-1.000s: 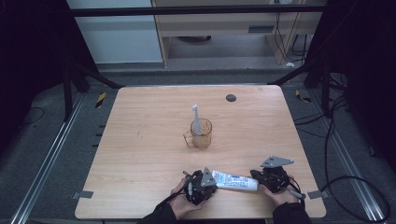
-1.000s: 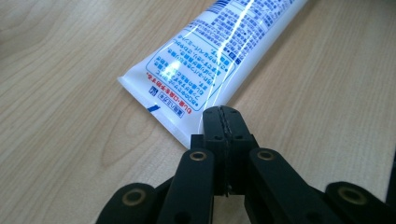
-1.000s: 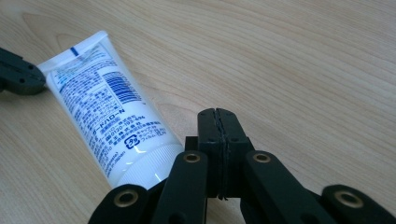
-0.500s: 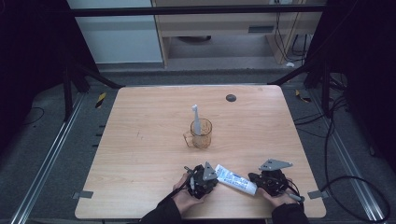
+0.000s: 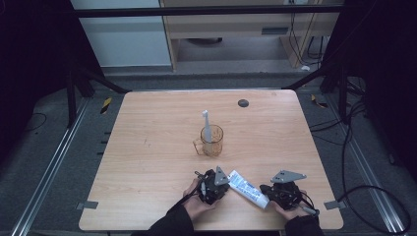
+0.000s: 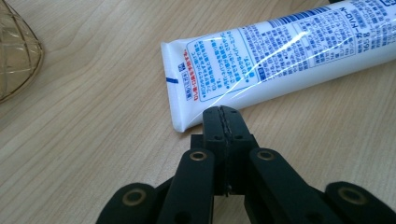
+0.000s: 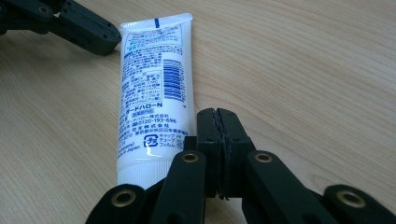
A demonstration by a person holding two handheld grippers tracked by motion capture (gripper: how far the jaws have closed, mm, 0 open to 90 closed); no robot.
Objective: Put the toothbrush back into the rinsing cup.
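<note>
1. The toothpaste tube (image 5: 248,189) lies flat near the tabletop's front edge, right of centre. Its crimped end points toward your left gripper (image 5: 214,184), its cap end toward your right gripper (image 5: 281,192).
2. Left gripper (image 6: 223,122): jaws pressed together with nothing between them, tips just beside the crimped end. I can't tell whether they touch it.
3. Right gripper (image 7: 219,126): also clamped on nothing, parked along the tube's (image 7: 152,98) cap-end side, just beside it.
4. Risk: with both claws closed you can only push. A nudge from either side will likely slide or spin the tube on the smooth wood instead of lifting it.
5. Risk: the tube sits close to the front edge. A push toward you could send it off the tabletop.
6. Risk: the tube (image 6: 280,51) is glossy and soft. Bite the mid-body and it may squirm out or squeeze paste toward the cap. Go for the flat crimp or the cap shoulder.
7. The amber cup (image 5: 212,141) with the toothbrush (image 5: 207,123) stands mid-table, well apart from the tube. A fast swing forward could tip it.
</note>
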